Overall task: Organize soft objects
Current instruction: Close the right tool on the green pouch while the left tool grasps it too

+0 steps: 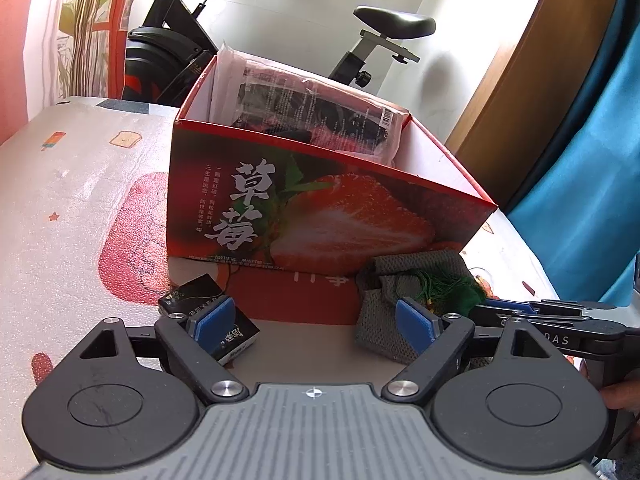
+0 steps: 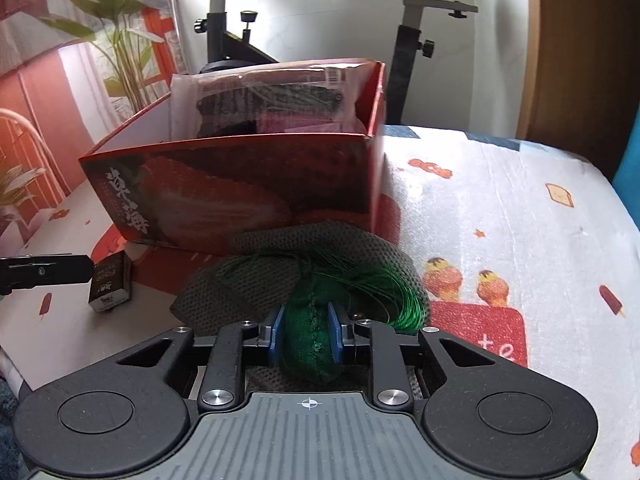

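A red strawberry box stands on the table, also in the right wrist view, holding a plastic-wrapped package. In front of it lies a grey mesh cloth with a green tasselled pouch on it. My right gripper is shut on the green pouch; it shows from the side in the left wrist view. My left gripper is open and empty above the table, with a small black packet by its left finger and the mesh cloth by its right finger.
The table has a patterned white and red cover. An exercise bike stands behind the box. A blue curtain hangs at the right, a plant at the back left.
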`<state>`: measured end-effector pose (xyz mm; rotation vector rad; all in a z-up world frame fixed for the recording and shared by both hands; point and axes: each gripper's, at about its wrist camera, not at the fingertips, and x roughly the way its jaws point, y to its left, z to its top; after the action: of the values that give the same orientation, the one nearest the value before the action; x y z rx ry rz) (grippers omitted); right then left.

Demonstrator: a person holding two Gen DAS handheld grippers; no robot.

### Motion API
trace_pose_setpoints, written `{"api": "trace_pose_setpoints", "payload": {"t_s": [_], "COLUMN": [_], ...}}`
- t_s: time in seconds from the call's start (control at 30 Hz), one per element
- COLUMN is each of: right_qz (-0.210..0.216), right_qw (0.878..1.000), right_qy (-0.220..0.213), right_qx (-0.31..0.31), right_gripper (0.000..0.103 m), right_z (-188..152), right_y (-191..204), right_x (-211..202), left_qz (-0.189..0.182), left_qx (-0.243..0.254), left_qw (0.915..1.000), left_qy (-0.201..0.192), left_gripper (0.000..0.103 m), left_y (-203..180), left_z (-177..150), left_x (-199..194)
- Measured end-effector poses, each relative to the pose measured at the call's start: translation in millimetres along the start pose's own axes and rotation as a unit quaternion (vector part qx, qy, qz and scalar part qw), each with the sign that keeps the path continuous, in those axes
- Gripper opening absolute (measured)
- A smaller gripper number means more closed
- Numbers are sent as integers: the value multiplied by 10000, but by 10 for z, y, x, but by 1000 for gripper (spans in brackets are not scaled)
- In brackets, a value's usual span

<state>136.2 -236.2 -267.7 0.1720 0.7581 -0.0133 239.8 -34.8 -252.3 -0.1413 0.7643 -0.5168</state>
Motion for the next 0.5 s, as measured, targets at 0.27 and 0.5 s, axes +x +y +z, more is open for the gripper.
{"api": "trace_pose_setpoints", "payload": {"t_s": [0.27,0.5], "right_qz": [-433,-628], "right_qw": [9987,9976], "right_qy": [52,199], "right_qx": [-247,-236], "right_gripper": [55,54], "right_z": [-51,-141], "right_y": [19,-63], "right_x": [60,76], "left_qz": [61,124], "left_qx": [-48,-80], "left_qw": [10000,9999], "left_qy": [-37,-26], "left_gripper": [86,84], "left_y": [37,46], "left_z": [1,-2], "left_x": [-35,-24]}}
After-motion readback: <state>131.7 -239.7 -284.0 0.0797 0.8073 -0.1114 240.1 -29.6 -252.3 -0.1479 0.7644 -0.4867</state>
